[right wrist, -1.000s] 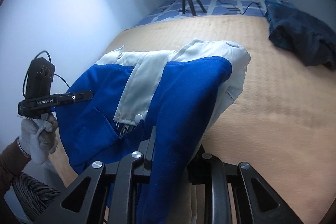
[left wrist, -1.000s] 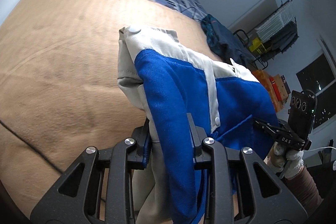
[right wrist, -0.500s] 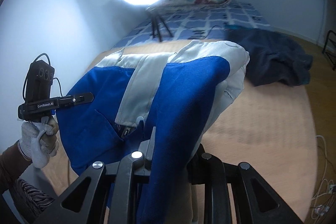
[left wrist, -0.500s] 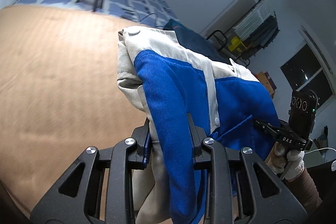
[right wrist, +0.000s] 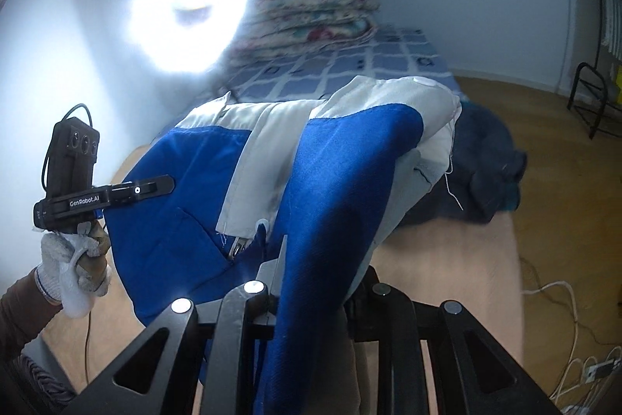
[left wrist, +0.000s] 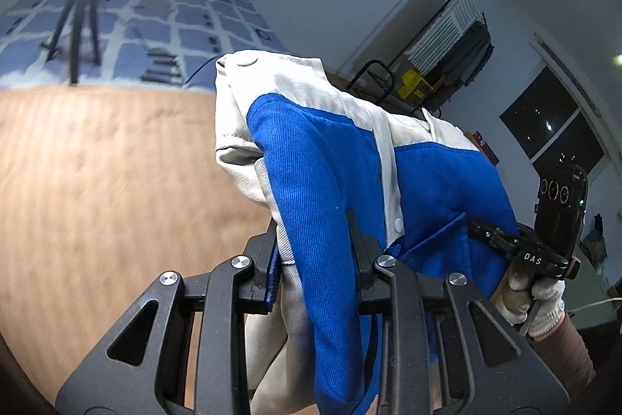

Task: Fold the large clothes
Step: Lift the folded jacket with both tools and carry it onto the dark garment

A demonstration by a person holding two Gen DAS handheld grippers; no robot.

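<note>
Hanging between the two grippers, the blue and white jacket [left wrist: 330, 181] is lifted clear of the tan blanket [left wrist: 97, 181] that covers the bed. In the left wrist view the left gripper [left wrist: 315, 255] has its fingers drawn in tight against a thick fold of the blue cloth, which spills down over the mechanism toward 6 o'clock; a white snap button [left wrist: 398, 223] sits on the pale placket just past the fingers. At 4 o'clock in that view the right gripper [left wrist: 482, 232] shows from the side, held by a gloved hand [left wrist: 532, 298], its tips pressed into the blue fabric. In the right wrist view that same gripper's jaws pinch in on another bunched fold of the jacket, so the garment stretches between the two tools. The left gripper [right wrist: 165, 185] appears there at 9 o'clock, tips against the blue panel, held up by the other gloved hand [right wrist: 77, 267]. Beyond the jacket, at 3 o'clock, a dark navy garment [right wrist: 490, 166] lies crumpled on the bed. A bright ring light [right wrist: 190, 10] glares at 11 o'clock, beside a stack of folded floral quilts [right wrist: 315, 14] on the blue checked sheet [right wrist: 388, 61]
</note>
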